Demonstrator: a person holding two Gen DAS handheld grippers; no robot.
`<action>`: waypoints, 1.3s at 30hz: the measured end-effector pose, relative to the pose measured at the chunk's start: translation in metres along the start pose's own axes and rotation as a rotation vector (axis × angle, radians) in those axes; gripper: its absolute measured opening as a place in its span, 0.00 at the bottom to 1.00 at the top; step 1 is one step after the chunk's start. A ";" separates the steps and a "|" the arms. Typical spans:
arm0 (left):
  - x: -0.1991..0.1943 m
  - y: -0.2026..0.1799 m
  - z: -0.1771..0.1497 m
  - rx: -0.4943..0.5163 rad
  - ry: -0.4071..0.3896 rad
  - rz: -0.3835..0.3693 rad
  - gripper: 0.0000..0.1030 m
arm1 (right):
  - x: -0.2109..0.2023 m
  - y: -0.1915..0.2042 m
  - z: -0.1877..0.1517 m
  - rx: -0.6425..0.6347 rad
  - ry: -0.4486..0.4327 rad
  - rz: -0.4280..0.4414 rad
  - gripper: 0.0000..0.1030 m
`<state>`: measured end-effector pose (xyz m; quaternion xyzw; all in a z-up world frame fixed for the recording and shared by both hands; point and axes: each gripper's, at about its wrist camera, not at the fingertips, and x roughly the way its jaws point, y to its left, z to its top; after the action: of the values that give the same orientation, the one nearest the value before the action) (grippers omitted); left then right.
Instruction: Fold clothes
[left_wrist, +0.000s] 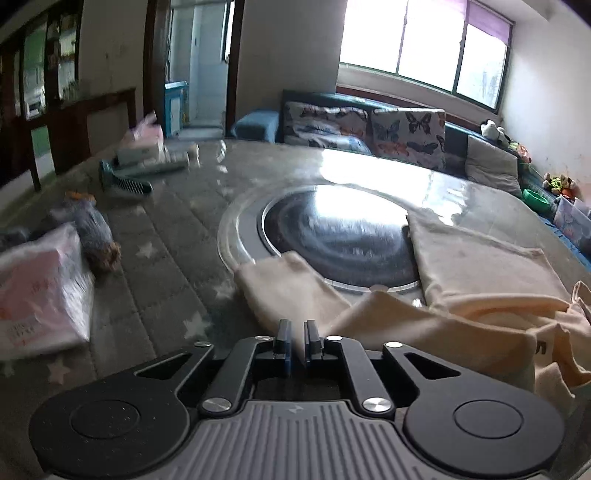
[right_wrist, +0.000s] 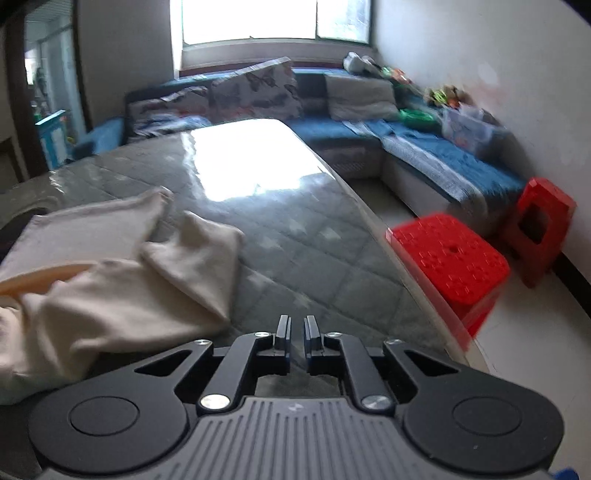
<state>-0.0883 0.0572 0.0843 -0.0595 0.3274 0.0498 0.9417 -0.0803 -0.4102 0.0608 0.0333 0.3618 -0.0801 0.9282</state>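
Observation:
A cream garment (left_wrist: 461, 317) lies crumpled on the glass-topped table (left_wrist: 177, 229), one sleeve reaching over the dark round turntable (left_wrist: 332, 236). My left gripper (left_wrist: 298, 341) is nearly shut with a fold of the cream cloth between its fingertips. In the right wrist view the same garment (right_wrist: 110, 288) lies to the left, with a sleeve (right_wrist: 199, 258) pointing toward the table's middle. My right gripper (right_wrist: 297, 339) is shut and empty, above the bare table (right_wrist: 295, 240) to the right of the garment.
On the table's left are a plastic bag (left_wrist: 40, 291), a grey toy (left_wrist: 92, 232), a teal comb (left_wrist: 125, 181) and tissue packs (left_wrist: 144, 147). Two red stools (right_wrist: 454, 258) stand by the table's right edge. A blue sofa (right_wrist: 424, 147) runs along the wall.

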 end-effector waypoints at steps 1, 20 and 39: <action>-0.004 -0.002 0.002 0.007 -0.012 -0.006 0.15 | 0.002 0.007 0.003 -0.017 -0.007 0.017 0.20; 0.010 -0.125 0.015 0.191 -0.030 -0.341 0.52 | 0.057 0.076 0.019 -0.210 -0.011 -0.019 0.67; 0.027 -0.121 -0.018 0.234 0.092 -0.310 0.80 | 0.030 0.004 0.008 -0.041 -0.040 -0.257 0.93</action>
<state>-0.0619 -0.0639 0.0627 -0.0017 0.3608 -0.1368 0.9226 -0.0524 -0.4113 0.0465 -0.0342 0.3461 -0.1917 0.9178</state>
